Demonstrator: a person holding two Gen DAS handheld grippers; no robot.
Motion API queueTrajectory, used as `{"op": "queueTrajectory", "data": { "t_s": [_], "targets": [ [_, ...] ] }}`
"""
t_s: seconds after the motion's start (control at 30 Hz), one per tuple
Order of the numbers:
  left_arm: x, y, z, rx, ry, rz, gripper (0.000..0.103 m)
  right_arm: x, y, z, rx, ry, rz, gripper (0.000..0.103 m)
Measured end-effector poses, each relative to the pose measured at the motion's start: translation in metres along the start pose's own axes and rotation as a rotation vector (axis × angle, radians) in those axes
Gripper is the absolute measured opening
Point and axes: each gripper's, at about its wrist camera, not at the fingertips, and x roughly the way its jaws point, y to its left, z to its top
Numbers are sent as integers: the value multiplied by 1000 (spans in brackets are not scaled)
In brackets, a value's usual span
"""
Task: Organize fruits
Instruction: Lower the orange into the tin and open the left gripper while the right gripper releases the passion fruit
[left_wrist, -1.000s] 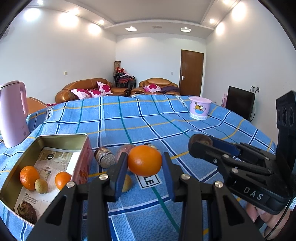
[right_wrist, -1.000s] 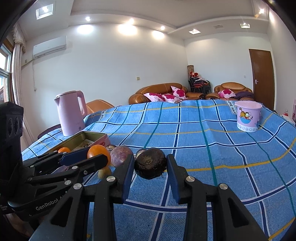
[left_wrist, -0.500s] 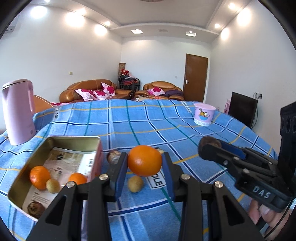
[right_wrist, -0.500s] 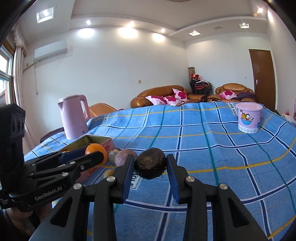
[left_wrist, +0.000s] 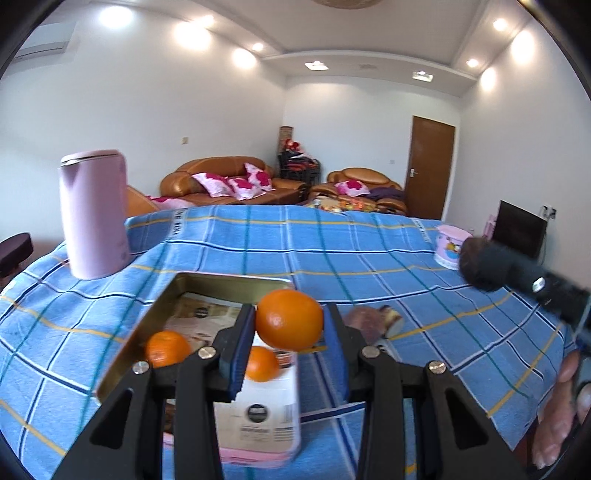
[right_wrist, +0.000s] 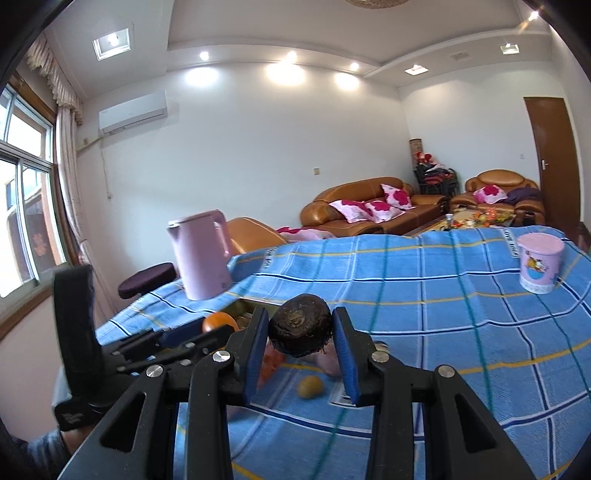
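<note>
My left gripper (left_wrist: 290, 326) is shut on an orange (left_wrist: 289, 319) and holds it above the near right part of a metal tin (left_wrist: 229, 282). Two smaller oranges (left_wrist: 167, 348) (left_wrist: 261, 364) lie in the tin on printed paper. My right gripper (right_wrist: 300, 334) is shut on a dark brown round fruit (right_wrist: 300, 329) above the table; it also shows at the right of the left wrist view (left_wrist: 476, 264). A purple fruit (left_wrist: 364, 325) and a small yellow-brown fruit (right_wrist: 310, 386) lie on the blue checked cloth.
A pink kettle (left_wrist: 94, 214) stands at the back left of the table. A pink cartoon cup (right_wrist: 539, 263) stands at the back right. The blue checked cloth (left_wrist: 332, 251) covers the whole table. Sofas stand behind it.
My left gripper has carried the orange left until it hangs over the tin. My right gripper has followed leftward with the dark fruit. Both stay shut.
</note>
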Motion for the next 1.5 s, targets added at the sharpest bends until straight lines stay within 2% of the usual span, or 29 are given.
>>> {"op": "queueTrajectory", "data": {
  "t_s": [0.23,0.73,1.23,1.5],
  "targets": [
    [1,22,0,-13,28,53,39,17,28,11,-49,29,40,38],
    [16,67,-12,-76,109,129,39,97,61,-25,-116,204,97,38],
    [28,82,-23,-95,174,134,39,126,76,-46,-157,301,114,38],
    [29,82,-23,-89,174,131,40,132,79,-53,-173,340,125,38]
  ]
}}
